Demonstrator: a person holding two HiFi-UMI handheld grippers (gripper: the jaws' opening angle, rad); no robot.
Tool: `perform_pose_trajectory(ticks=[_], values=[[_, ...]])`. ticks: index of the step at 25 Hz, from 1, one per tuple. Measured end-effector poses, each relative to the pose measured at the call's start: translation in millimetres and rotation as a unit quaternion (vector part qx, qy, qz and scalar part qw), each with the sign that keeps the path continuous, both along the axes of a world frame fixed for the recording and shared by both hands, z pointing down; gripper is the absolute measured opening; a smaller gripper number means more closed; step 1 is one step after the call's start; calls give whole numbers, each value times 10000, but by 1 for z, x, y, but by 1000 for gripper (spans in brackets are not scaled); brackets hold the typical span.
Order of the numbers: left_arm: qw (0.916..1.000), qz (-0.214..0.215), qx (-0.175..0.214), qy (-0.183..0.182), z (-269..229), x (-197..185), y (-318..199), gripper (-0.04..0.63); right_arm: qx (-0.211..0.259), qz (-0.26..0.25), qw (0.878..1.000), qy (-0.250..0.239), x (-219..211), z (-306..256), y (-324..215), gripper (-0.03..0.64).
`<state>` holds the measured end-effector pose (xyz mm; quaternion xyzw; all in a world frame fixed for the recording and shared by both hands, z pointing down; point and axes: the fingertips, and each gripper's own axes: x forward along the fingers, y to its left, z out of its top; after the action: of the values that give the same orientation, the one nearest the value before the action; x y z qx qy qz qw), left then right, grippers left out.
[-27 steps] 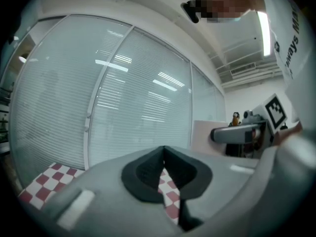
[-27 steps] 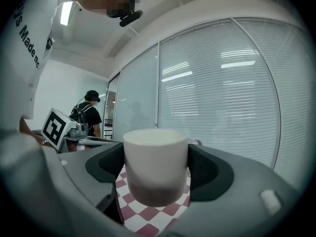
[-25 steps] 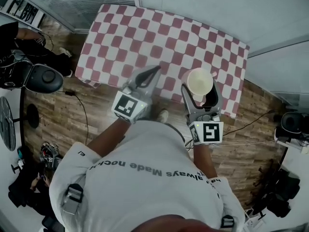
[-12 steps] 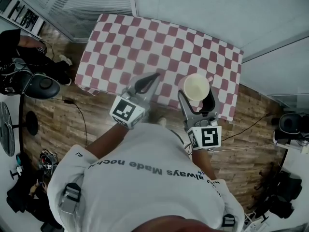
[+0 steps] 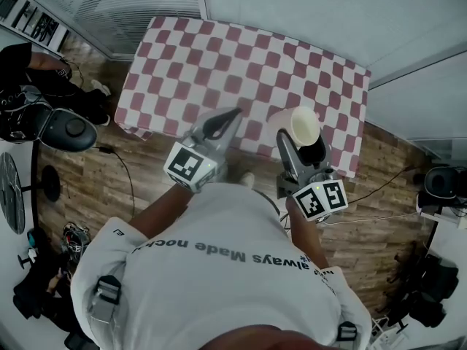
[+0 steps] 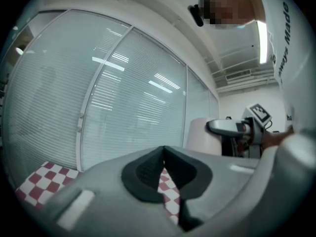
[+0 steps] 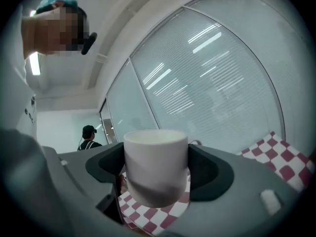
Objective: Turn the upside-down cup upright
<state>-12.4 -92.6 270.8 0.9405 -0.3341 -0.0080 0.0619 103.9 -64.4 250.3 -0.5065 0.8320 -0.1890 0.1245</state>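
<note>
My right gripper (image 5: 303, 134) is shut on a cream cup (image 5: 302, 123), held in the air over the near edge of the red-and-white checked table (image 5: 219, 57). From the head view the cup leans a little to the right. In the right gripper view the cup (image 7: 155, 164) sits squarely between the dark pads (image 7: 207, 174), wider end uppermost. My left gripper (image 5: 228, 115) hovers beside it over the same table edge, shut and empty. In the left gripper view its jaws (image 6: 164, 168) meet, and the cup (image 6: 201, 137) shows off to the right.
Slatted blinds (image 5: 124, 6) and a pale wall run behind the table. On the wooden floor to the left are a seated person in black (image 5: 29, 71), a round dark stool (image 5: 69, 130) and cables. More gear lies at the right (image 5: 438, 188). Another person (image 7: 89, 135) stands far off.
My right gripper has rolled, so its marker cube is turned and the cup leans more to the right. The left gripper has hardly moved.
</note>
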Motion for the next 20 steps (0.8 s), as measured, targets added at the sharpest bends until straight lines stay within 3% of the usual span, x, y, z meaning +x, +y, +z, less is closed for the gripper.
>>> perform_pose_trajectory(ticks=[4, 10, 12, 17, 20], values=[[10000, 26, 6, -39, 5, -1, 3, 5, -385, -56, 9933, -1092, 6, 8, -1, 396], [9999, 37, -1, 108, 4, -3, 8, 5, -836, -285, 9661, -2427, 10, 18, -4, 394], [9999, 83, 59, 80, 5, -4, 9, 5, -994, -315, 9524, -2865, 11, 24, -4, 394], [9999, 88, 49, 121, 7, -3, 11, 5, -1433, -346, 9041, -4010, 16, 44, -5, 394], [9999, 115, 53, 99, 10, -2, 12, 5, -1515, -321, 8955, -4173, 18, 51, -3, 394]])
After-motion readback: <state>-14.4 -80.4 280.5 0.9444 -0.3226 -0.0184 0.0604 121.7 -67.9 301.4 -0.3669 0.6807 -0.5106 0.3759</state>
